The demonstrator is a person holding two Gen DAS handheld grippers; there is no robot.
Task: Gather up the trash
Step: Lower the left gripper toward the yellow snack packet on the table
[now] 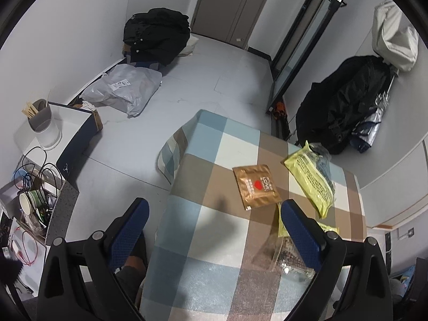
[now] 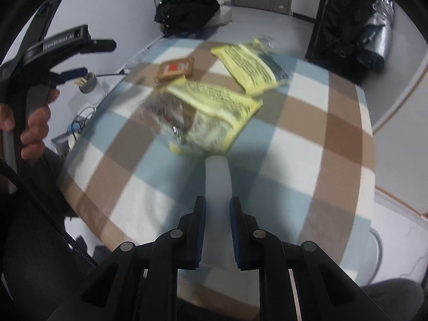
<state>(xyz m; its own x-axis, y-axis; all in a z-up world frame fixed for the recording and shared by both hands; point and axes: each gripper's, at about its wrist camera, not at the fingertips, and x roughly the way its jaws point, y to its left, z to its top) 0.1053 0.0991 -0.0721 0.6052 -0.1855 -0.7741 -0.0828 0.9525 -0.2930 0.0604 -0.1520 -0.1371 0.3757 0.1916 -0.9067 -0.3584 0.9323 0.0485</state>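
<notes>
Surface: checked blue, brown and white tablecloth [image 2: 294, 139] is covering the table.
Right gripper [image 2: 218, 230]: is clamping a white translucent handle [image 2: 218, 184] between narrowed fingers.
Left gripper [image 1: 214, 222]: is hovering spread wide, holding nothing.
Trash: brown foil sachet [image 1: 256, 186] and yellow printed wrappers [image 2: 214, 109] are lying on the cloth.

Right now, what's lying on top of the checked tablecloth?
On the checked tablecloth: a brown packet and two yellow wrappers, the nearer partly clear. The table underneath is covered.
</notes>
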